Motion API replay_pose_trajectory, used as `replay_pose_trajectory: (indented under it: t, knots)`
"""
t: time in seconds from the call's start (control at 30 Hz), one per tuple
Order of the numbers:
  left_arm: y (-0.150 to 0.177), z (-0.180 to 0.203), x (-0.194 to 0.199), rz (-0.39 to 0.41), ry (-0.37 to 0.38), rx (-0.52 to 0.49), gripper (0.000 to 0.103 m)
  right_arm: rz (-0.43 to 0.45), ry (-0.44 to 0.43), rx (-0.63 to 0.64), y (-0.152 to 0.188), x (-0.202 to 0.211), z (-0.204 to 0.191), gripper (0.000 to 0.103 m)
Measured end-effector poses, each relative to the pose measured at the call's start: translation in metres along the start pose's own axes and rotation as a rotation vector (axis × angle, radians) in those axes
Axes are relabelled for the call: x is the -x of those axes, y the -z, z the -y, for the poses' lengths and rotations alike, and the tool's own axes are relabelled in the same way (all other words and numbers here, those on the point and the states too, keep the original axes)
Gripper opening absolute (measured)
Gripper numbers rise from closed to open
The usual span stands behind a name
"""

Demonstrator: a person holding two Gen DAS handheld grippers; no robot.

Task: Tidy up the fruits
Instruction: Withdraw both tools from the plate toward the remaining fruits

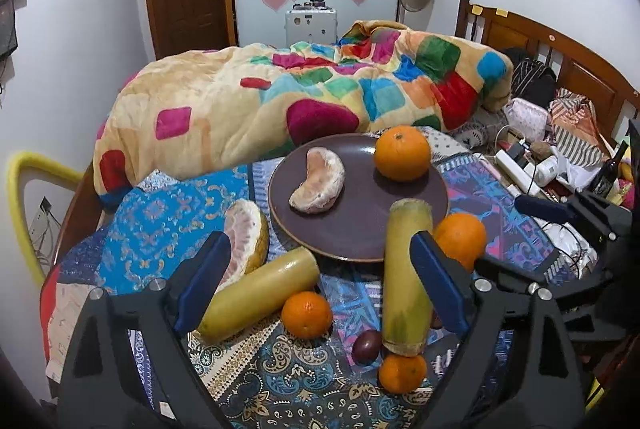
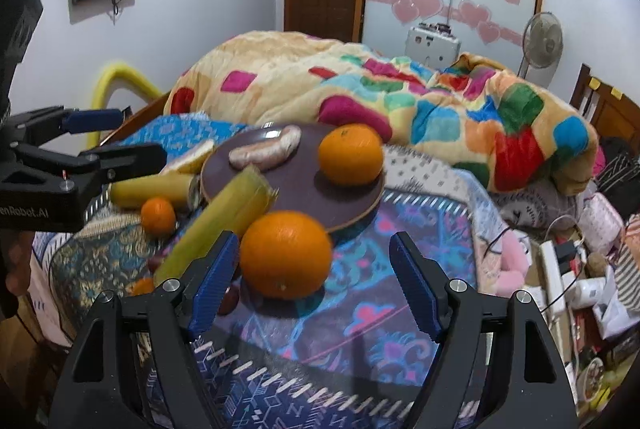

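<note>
A round dark brown plate (image 1: 412, 229) sits on the patterned blue bedspread (image 1: 168, 213), carrying a peeled pale pomelo segment (image 1: 318, 185) and a large orange (image 1: 402, 153) at its far side. A yellow-green sugarcane length (image 1: 406, 277) leans with its far end over the plate's near rim. The left gripper (image 1: 320, 289) hangs above the near fruit with its blue-padded jaws spread wide, nothing pressed between them; the cane length lies just inside its right finger without being squeezed. A second yellow-green cane length (image 1: 260, 295) lies flat to the left, beside a halved pomelo in its rind (image 1: 246, 241). A small tangerine (image 1: 307, 313), a dark purple passion fruit (image 1: 366, 345) and another small tangerine (image 1: 402, 373) rest on the cloth nearby. The right gripper (image 2: 312, 289) is likewise released, its jaws standing apart around a big orange (image 2: 286, 255) that sits on the spread just off the plate's edge, the left pad close to it, the right pad clear. A colourful quilt (image 1: 320, 89) is heaped behind.
</note>
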State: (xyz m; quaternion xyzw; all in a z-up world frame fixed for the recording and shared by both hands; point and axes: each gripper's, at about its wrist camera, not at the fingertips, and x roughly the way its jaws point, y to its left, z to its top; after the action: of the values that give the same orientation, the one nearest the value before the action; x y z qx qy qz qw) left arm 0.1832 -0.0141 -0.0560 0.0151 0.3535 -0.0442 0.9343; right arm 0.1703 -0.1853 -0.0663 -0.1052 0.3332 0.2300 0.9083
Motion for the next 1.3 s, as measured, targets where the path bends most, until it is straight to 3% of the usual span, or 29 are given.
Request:
replay_pose_trajectory:
  t: [0.33,0.43,0.57,0.8,1.1,1.3]
  knots:
    - [0.014,-0.013,-0.017,-0.036,0.021,0.058,0.092,-0.067,-0.068,-0.038,0.012,-0.034,-0.002,0.074]
    - [0.014,-0.013,-0.017,-0.033,0.018,0.062,0.092,-0.076,-0.101,-0.054,0.014,-0.039,0.001,0.061]
    - [0.014,-0.006,-0.017,-0.046,0.010,0.036,0.092,-0.070,-0.118,-0.059,0.018,-0.034,0.000,0.061]
    - [0.017,0.018,-0.017,-0.068,0.028,-0.017,0.092,-0.066,-0.093,-0.057,0.024,-0.024,0.005,0.060]
    - [0.019,0.038,-0.023,-0.113,0.120,-0.016,0.092,-0.068,-0.044,-0.087,0.035,-0.007,0.032,0.060]
    - [0.020,0.062,-0.031,-0.128,0.101,-0.092,0.092,-0.065,-0.039,-0.106,0.043,0.002,0.045,0.060]
